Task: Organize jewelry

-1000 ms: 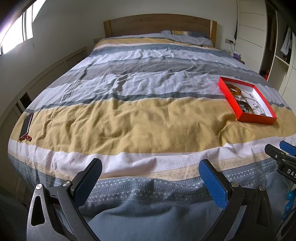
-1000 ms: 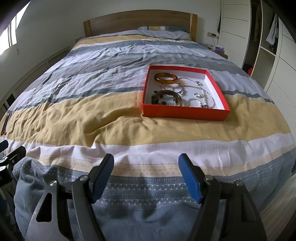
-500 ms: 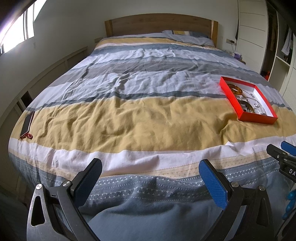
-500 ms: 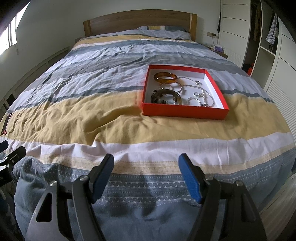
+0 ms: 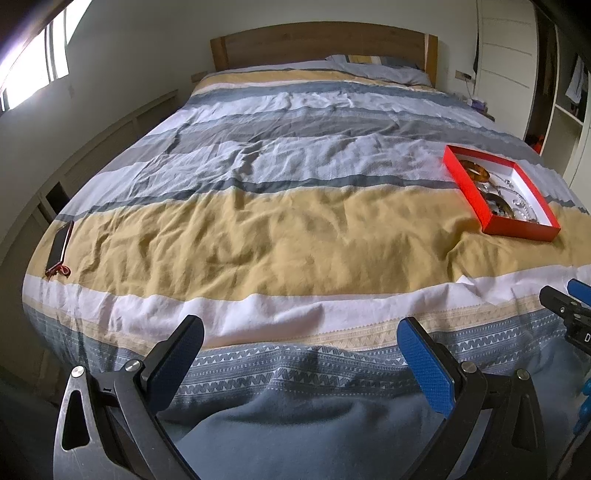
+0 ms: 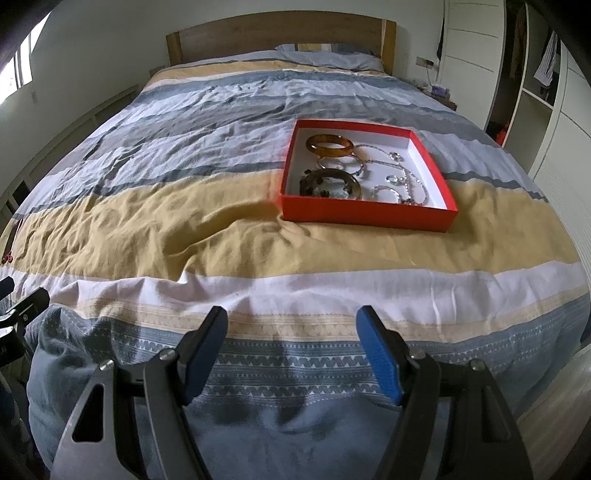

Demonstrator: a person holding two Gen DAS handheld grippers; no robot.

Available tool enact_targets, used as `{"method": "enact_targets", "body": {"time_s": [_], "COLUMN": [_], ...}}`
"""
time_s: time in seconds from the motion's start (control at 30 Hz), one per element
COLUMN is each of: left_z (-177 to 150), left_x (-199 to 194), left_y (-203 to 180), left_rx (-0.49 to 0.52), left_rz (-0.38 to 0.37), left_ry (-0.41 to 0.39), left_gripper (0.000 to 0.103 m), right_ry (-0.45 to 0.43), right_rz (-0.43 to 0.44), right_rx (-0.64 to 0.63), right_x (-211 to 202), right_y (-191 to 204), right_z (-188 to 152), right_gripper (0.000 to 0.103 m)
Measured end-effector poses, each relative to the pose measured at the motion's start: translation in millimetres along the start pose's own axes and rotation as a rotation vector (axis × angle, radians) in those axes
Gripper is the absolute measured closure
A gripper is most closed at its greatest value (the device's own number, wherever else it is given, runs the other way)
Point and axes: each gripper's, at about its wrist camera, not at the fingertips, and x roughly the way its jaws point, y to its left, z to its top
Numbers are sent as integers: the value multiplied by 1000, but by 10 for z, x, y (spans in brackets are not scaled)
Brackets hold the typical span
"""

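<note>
A red box (image 6: 364, 214) with a white inside lies on the striped bed, right of centre; it also shows in the left wrist view (image 5: 469, 184). In it lie an amber bangle (image 6: 330, 144), a dark bangle (image 6: 330, 184), a thin silver bangle (image 6: 341, 164) and silver chains (image 6: 402, 181). My left gripper (image 5: 301, 345) is open and empty at the foot of the bed. My right gripper (image 6: 291, 338) is open and empty, below the foot edge, well short of the box.
A phone with a red strap (image 5: 59, 245) lies at the bed's left edge. A wooden headboard (image 6: 280, 35) and a pillow (image 6: 328, 57) are at the far end. Wardrobe shelves (image 6: 535, 85) stand on the right. A window (image 5: 33, 74) is on the left.
Both grippers have drifted slightly; the views shift a little. Nothing was taken hold of or let go.
</note>
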Motion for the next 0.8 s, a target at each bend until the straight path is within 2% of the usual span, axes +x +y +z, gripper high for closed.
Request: {"method": "enact_targets", "body": {"time_s": [0.37,0.8], "left_z": [119,164], "left_x": [-99,-177], "left_y": [-133,-237], "left_rx": [37,45], "left_rz": [40,110], "left_ry": [-6,-2], "left_gripper": [1,1], "right_ry": [-6,-59], "right_rz": [5,20], "right_rx": [30,66], "right_x": [-43,-117], "right_y": [-130,-303], "right_z": [96,141], "right_gripper": [32,32]}}
